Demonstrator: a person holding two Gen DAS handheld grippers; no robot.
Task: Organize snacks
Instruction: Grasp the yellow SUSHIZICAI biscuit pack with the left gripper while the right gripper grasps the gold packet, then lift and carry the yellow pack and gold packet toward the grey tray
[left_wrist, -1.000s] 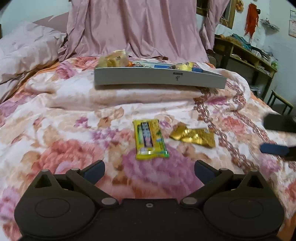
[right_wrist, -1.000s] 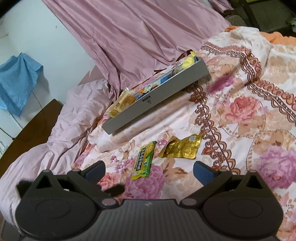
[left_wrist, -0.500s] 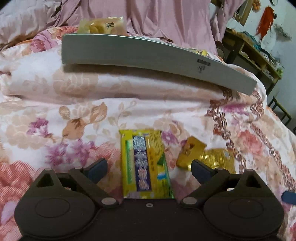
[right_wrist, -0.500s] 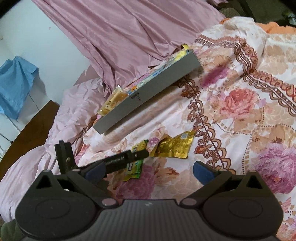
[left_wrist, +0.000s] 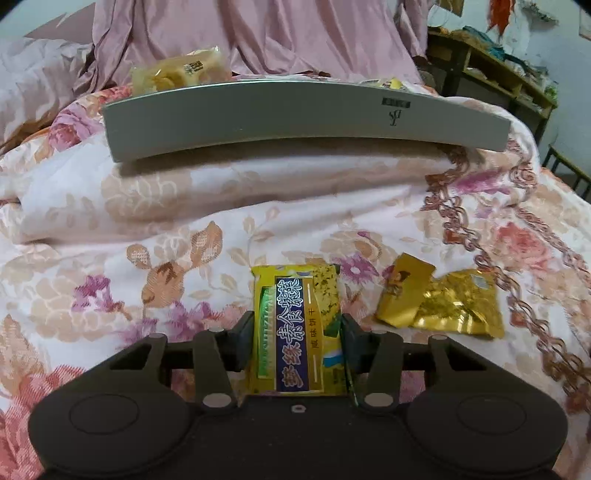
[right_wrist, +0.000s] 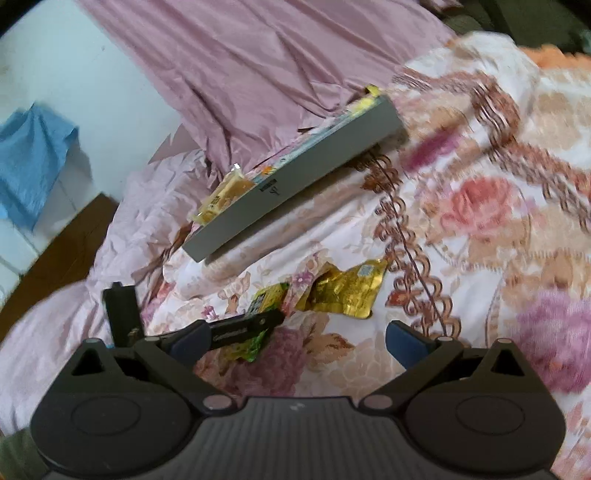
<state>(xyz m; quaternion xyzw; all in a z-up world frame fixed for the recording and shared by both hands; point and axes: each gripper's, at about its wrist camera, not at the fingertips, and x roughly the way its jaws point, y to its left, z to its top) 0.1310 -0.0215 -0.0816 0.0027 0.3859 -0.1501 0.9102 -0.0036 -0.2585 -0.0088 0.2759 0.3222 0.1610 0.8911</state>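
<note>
Since half a second ago the left gripper has closed in from wide open: left wrist view shows both fingers pressed against the long sides of the yellow biscuit packet, clamping it. Packet lies flat on the floral quilt, long axis running near to far, far end pointing at the grey tray. Gold foil packets sit just right of it, apart from it. Tray sits farther off on a raised fold, pale yellow snack bag at its left end.

Right wrist view: right gripper spread wide, holding nothing, above the quilt. Left gripper shows at near left, on the yellow packet. Gold foil packets just right of it, tray beyond, running diagonally.
</note>
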